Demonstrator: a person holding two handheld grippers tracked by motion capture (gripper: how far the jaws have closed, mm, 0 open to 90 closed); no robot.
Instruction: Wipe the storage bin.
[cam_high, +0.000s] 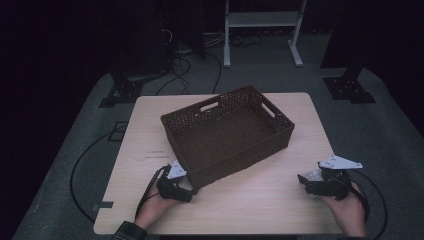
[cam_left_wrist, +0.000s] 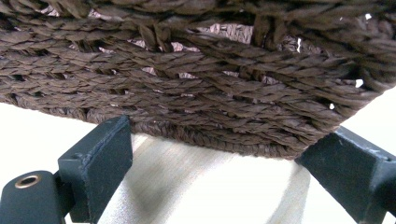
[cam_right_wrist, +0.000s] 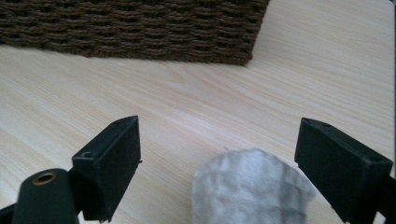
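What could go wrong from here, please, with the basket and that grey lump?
1. The left tool straddles the basket corner with open jaws; a push could skew the basket.
2. The lump lies loose between the right tool's open jaws; closing off-centre may nudge it away.

Both tongs, left (cam_high: 192, 192) and right (cam_high: 302, 181), rest low with jaws spread wide.

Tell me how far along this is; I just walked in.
Early stage. The wicker basket looks empty. The left hand-held gripper sits open at its near corner. A whitish crumpled lump lies between the open jaws of the right hand-held gripper, not clamped. Grasping it and, probably, putting it in the basket remain.
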